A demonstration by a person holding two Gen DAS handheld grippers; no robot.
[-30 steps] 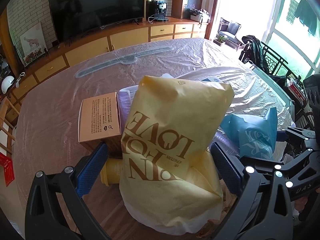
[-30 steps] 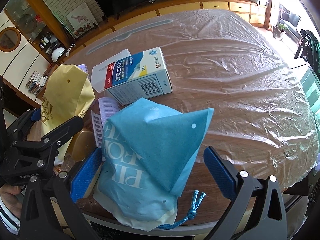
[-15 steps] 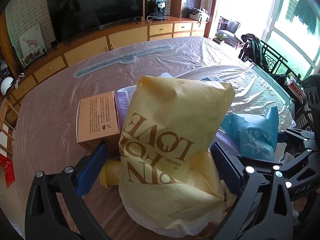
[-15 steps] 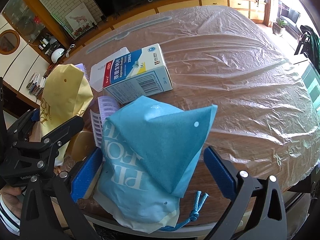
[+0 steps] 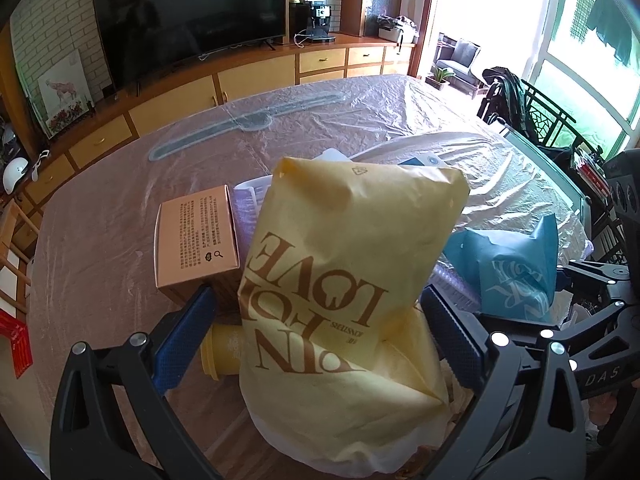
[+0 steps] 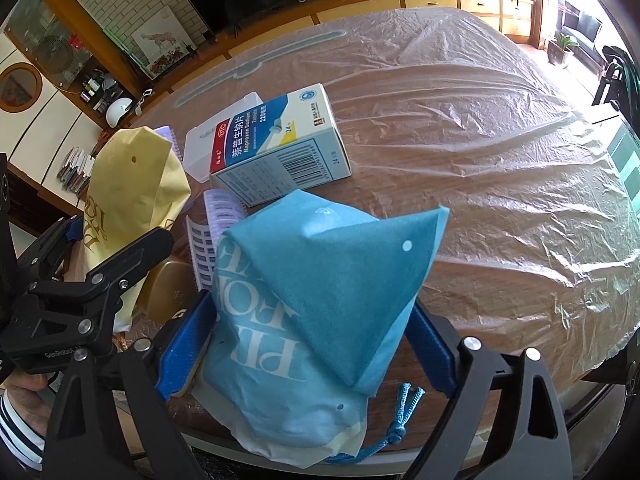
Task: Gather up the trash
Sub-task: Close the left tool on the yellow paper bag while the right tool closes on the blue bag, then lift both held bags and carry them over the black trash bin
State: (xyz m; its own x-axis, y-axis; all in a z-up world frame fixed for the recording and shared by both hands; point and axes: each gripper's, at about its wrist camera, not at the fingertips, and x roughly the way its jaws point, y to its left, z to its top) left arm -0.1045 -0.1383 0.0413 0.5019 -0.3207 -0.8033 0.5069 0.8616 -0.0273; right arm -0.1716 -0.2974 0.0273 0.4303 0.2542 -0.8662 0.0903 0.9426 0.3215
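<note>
A crumpled yellow paper bag stands between the wide-apart fingers of my left gripper; the pads do not press it. It also shows in the right wrist view. A blue paper bag with a blue cord lies between the fingers of my right gripper; the left pad touches it, the right pad sits close beside it. The blue bag also shows at the right of the left wrist view. Both bags rest near the table's front edge.
A tan box lies left of the yellow bag, with a yellow cup beneath. A blue-and-white medicine box, a white lid and a lilac ribbed piece lie behind the blue bag. Plastic sheet covers the table.
Both views have shifted slightly; the bags and boxes sit a little differently in frame. Neither gripper's opening has visibly changed.
</note>
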